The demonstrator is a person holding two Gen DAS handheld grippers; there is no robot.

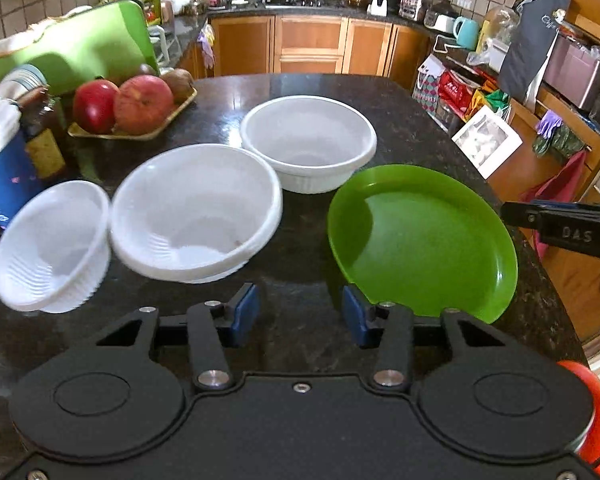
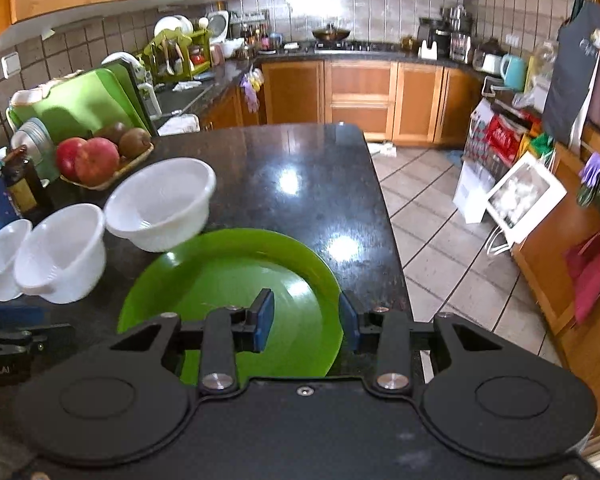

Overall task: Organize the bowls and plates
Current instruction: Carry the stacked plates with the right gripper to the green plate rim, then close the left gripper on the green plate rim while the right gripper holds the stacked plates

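Your green plate (image 2: pixel 228 276) lies flat on the dark stone surface (image 2: pixel 300 168), near its right edge. Just left of it stand three white bowls: the far bowl (image 1: pixel 308 140) sits just beside the plate's far rim, the middle bowl (image 1: pixel 196 208) is just beside that one, and the small bowl (image 1: pixel 52 244) sits at the left end, rim against the middle bowl's rim. All three are upright and empty, though blurred in both views.

Your right gripper (image 2: pixel 306 322) hangs over the plate's near right part with its blue pads spread apart and nothing between them; its left pad is seen against the plate, the right one at the plate's edge. Your left gripper (image 1: pixel 300 314) is over bare surface between the middle bowl and the plate, jaws apart and empty.

Behind the bowls, a tray of apples (image 1: pixel 140 100) rests at the left, with a dark bottle (image 1: pixel 40 132) and a blue cup (image 1: pixel 4 176) beside it.
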